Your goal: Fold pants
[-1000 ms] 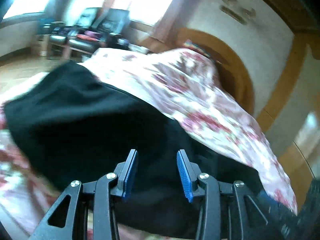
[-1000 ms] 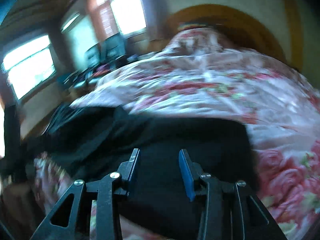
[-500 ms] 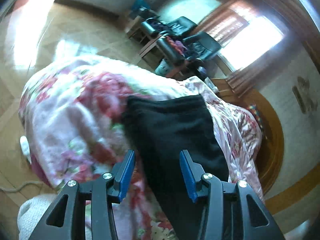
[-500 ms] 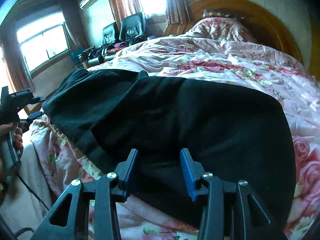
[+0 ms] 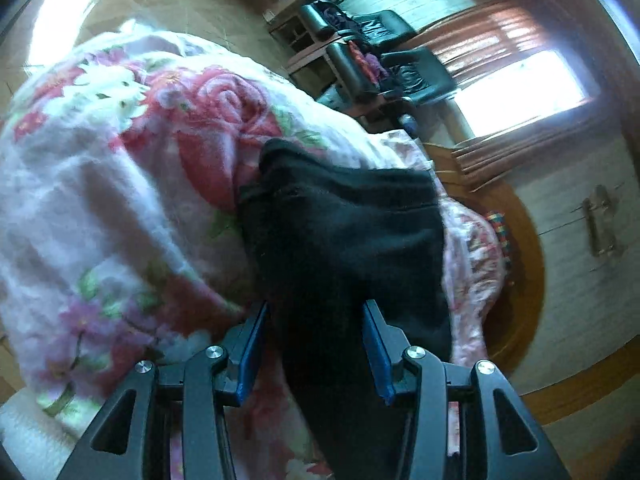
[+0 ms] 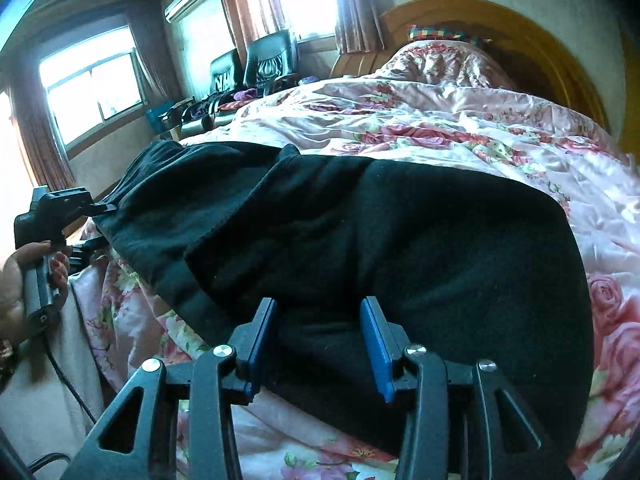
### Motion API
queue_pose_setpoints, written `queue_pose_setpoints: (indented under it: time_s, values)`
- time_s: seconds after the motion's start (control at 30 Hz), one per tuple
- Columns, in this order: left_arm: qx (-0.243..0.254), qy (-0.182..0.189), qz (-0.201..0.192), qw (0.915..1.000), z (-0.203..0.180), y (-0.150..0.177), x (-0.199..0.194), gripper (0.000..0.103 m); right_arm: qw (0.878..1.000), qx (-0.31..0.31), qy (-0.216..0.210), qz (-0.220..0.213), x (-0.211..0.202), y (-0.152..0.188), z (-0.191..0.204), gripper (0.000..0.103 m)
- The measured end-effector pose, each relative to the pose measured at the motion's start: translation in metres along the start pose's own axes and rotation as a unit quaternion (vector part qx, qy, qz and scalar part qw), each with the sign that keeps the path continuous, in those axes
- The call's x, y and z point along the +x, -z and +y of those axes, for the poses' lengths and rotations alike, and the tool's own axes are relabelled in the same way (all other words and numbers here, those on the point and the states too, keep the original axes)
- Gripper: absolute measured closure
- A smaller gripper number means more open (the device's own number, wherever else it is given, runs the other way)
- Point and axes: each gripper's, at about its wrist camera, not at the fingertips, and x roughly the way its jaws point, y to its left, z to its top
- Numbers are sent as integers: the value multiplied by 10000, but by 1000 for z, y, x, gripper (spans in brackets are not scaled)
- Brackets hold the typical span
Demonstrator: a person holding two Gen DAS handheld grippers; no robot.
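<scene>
Since a second ago we are swinging the left hand-held gripper point(image 5: 314, 344) round and rolling it, so its view is now looking along the black pants point(image 6: 360, 248) from one end, with the wooden floor point(image 5: 168, 4) behind instead of the wall. Its jaws have just been opening, and they are standing apart with the dark cloth lying between the blue pads, not pressed by them. We are keeping the right hand-held gripper point(image 6: 318, 340) almost where it was, dipped a little lower over the near edge of the pants; its jaws are also standing apart, with the cloth beneath and between them and no squeeze showing. The pants are lying folded across the floral quilt point(image 6: 460, 128) near the foot of the bed, well apart from the wooden headboard point(image 6: 500, 28). Seen from the right wrist, our left hand point(image 6: 16, 280) is gripping the handle at the far end of the pants from the headboard, beside the quilt's hanging edge. Black chairs point(image 6: 264, 60) are standing beyond the bed, under the window point(image 6: 92, 84).
</scene>
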Motion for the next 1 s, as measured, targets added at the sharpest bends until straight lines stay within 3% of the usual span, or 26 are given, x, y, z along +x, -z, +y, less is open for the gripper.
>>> queue_pose_setpoints:
  time_s: [0.07,0.2,0.33,0.47,0.53,0.63,0.73,0.83,1.0]
  values:
    - [-40,461,94,9989,2,-2,-1,58,10000,-6,11,1,0,0,0,59]
    - [-110,589,99,9982,6,-4,1,58,10000,-8,6,0,0,0,0,59]
    - [-436,474,93,9979,17,-7,3,80,10000,44,-17,18,0,0,0,59]
    - [320,362,-151,9987,-16,0,-16,89,9995,233,-197,89,-2,-4,-5,55]
    - [707,647,-331,9948,-40,4,-31,89,9986,319,-402,125,-3,-5,-6,43]
    - [1454,908,-391,9844,-84,14,-48,89,9985,336,-409,140,-6,-8,-2,39]
    - [1817,1076,-431,9765,-110,26,-62,89,9973,551,-477,14,-19,-12,-6,40]
    - [2310,1325,-471,9627,-136,47,-77,89,9948,917,-419,-117,-36,-13,-23,38]
    - [3545,1632,-324,9201,-188,98,-90,89,9861,1644,-112,-212,-60,-7,-65,35]
